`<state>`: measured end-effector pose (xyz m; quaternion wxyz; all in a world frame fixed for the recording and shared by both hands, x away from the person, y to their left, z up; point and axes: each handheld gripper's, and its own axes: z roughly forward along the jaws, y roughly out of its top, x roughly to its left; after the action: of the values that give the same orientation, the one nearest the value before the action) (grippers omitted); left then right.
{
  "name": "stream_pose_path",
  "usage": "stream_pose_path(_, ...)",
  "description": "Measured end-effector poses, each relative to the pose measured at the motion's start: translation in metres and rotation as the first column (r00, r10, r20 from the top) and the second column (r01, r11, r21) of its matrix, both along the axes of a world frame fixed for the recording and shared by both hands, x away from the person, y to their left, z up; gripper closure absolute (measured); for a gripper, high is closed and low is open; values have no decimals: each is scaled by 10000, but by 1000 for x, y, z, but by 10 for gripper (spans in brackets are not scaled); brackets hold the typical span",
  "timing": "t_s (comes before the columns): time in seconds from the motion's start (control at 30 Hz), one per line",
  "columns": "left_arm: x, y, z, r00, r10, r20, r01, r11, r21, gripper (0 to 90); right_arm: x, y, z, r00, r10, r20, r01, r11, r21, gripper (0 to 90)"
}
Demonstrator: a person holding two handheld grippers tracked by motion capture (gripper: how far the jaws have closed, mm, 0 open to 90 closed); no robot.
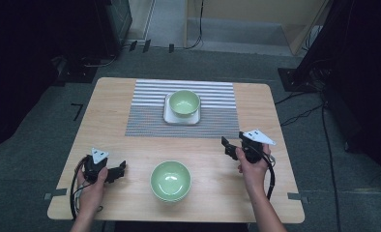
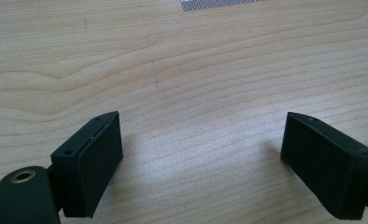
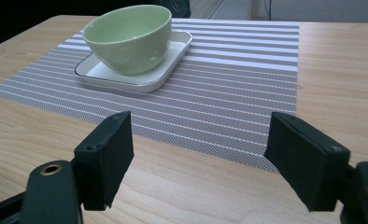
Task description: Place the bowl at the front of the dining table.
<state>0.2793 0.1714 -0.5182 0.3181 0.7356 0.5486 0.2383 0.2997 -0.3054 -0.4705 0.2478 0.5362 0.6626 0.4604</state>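
Table: a light wooden rectangular table (image 1: 121, 104) is seen from above, with a grey-and-white striped woven placemat (image 1: 145, 108) laid toward its 12 o'clock edge.
Far bowl: a pale green glazed ceramic bowl (image 1: 184, 102) is set upright in a white rounded-square tray (image 1: 168, 115) at the middle of the placemat; in the right gripper view it (image 3: 128, 37) is found at 11 o'clock, beyond the jaws.
Near bowl: a second pale green ceramic bowl (image 1: 170, 180) is placed upright on bare wood at 6 o'clock, between the two grippers and touched by neither.
Left gripper: the black hand-held left gripper (image 1: 119, 170) is held at 8 o'clock of the table, low over bare wood; its jaws are spread wide with nothing between them.
Right gripper: the black hand-held right gripper (image 1: 228, 147) is held at 4 o'clock, just off the placemat's near corner; its jaws are parted wide and gripping nothing, aimed toward the far bowl.
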Motion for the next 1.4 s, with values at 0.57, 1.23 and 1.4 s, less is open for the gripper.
stream_pose_path(0.57,0,0,0,10000,-2,-1,2,10000,5,124,-20,-24,-13,9984,-478,-287,474,9988,-116,229)
stream_pose_path(1.23,0,0,0,10000,0,3,0,10000,6,124,-45,-59,-36,9884,-1269,-839,1230,9912,-494,228)
stream_pose_path(1.4,0,0,0,10000,0,3,0,10000,5,124,-50,-66,-41,9841,-1467,-1005,1412,9882,-601,227)
